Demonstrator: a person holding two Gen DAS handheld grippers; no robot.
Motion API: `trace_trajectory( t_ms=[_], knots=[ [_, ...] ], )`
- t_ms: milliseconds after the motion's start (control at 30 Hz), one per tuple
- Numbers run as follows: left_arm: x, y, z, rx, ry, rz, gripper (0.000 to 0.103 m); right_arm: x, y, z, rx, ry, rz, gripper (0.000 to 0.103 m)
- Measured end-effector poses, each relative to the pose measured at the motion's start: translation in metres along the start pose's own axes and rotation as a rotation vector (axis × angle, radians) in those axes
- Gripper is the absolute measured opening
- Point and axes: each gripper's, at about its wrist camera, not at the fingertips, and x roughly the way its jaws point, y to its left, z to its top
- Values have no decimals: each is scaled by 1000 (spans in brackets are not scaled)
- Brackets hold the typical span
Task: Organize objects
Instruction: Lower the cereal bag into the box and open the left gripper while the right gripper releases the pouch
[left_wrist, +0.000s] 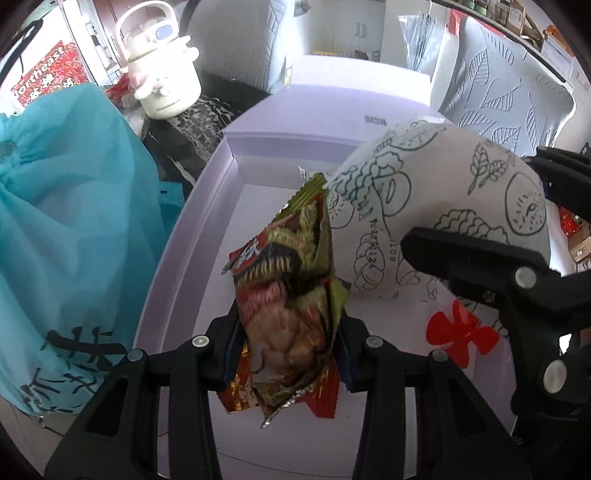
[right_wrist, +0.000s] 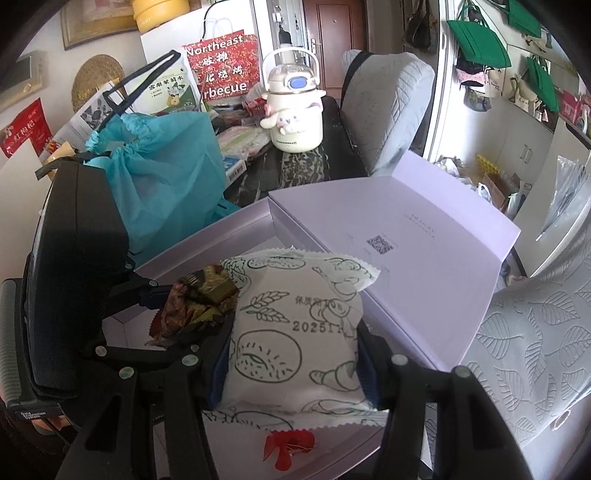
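Two snack packets are held above an open lilac box (left_wrist: 192, 236), one in each gripper. The dark crumpled packet (left_wrist: 291, 291) with red and green print is pinched between the pads of the left gripper (left_wrist: 286, 354), hanging over the box's pale floor, and a red wrapper (left_wrist: 321, 398) is seen just beneath it on that floor. The white packet (right_wrist: 295, 332) printed with fruit and leaf outlines is pinched by the right gripper (right_wrist: 291, 369), its jaws pressed against both sides; it is held just beside the dark packet, to that packet's right, and the two appear close or touching at their edges. A red fan-shaped sticker (left_wrist: 461, 332) is seen on the box floor below the white packet. The box's lid (right_wrist: 406, 236), bearing a small printed code, is laid open behind the tray. To the left of the box a teal drawstring bag (left_wrist: 66, 221) is crowded against the box wall, and behind it a cream kettle-shaped bottle (right_wrist: 295, 110) with a plush figure is set on the dark tabletop (right_wrist: 332, 158). A red paper bag (right_wrist: 221, 66) with white lettering and other clutter are piled further back. Grey leaf-patterned chair backs (left_wrist: 498, 96) are placed beyond and to the right of the box
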Motion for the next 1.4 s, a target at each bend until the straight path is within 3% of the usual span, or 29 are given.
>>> trace_trajectory(
  t_ms=[433,800,1100,1400],
  knots=[
    [16,8,-1,-33,43,-10,43,19,-7,-7,21,73,-30,58],
    [15,9,-2,-30,28,-2,46,23,-7,-6,26,90,-45,58],
    [-2,4,1,-16,-13,33,71,15,-7,-4,28,103,-69,61],
    [-20,9,4,-48,-38,24,73,-13,-3,0,10,37,-103,66]
  ],
)
